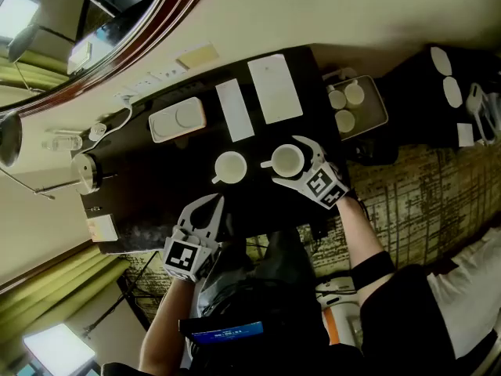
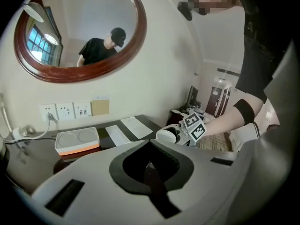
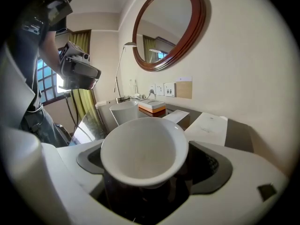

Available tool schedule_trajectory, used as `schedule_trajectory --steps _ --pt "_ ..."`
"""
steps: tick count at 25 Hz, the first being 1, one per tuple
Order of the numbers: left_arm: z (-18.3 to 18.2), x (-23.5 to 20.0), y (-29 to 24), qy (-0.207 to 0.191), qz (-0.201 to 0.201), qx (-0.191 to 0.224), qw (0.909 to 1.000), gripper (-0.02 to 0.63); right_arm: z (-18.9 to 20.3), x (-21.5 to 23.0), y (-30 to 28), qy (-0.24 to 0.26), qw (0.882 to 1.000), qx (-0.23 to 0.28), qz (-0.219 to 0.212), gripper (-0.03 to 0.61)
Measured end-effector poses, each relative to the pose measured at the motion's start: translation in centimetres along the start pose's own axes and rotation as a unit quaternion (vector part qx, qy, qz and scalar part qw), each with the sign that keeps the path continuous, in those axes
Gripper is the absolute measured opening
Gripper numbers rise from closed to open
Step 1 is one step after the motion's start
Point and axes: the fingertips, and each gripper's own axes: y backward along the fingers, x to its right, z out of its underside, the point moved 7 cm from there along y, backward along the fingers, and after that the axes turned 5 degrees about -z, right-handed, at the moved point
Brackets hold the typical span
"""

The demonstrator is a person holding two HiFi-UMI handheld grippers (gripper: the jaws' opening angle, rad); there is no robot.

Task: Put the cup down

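White cup [image 3: 143, 151] stands between the wide-open jaws of the right tool [image 1: 285, 160], pads clear of it, apparently set down on the dark bench [image 1: 156, 178]; the left tool [image 1: 210, 208] hangs shut and empty to its left. Backing out, I judge a jaw could catch the rim or handle and drag the cup into the second cup [image 1: 229, 167] just left of the tool. No brand or label is readable, and any print on the white sheets [image 1: 274, 88] beyond the tool is too small.
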Motion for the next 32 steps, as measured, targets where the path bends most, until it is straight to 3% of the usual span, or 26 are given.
schedule_trajectory --steps 2,4,17,32 --pt "0.3 -0.2 -0.1 0.001 -0.001 -0.003 1.0 0.0 -0.3 -0.2 -0.6 0.014 1.0 0.005 -0.016 0.537" --pt "0.7 -0.6 -0.3 0.003 -0.005 -0.007 1.0 0.0 -0.5 -0.4 -0.9 0.022 0.999 0.013 -0.026 0.448" --pt "1.4 -2.5 0.5 0.02 -0.03 -0.009 0.9993 0.0 -1.2 0.4 -0.5 -0.015 0.999 0.04 -0.007 0.442" --pt "1.7 -5.8 3.7 0.049 -0.078 0.028 0.9954 0.0 -9.8 4.6 -2.7 0.007 0.997 0.064 0.04 0.442"
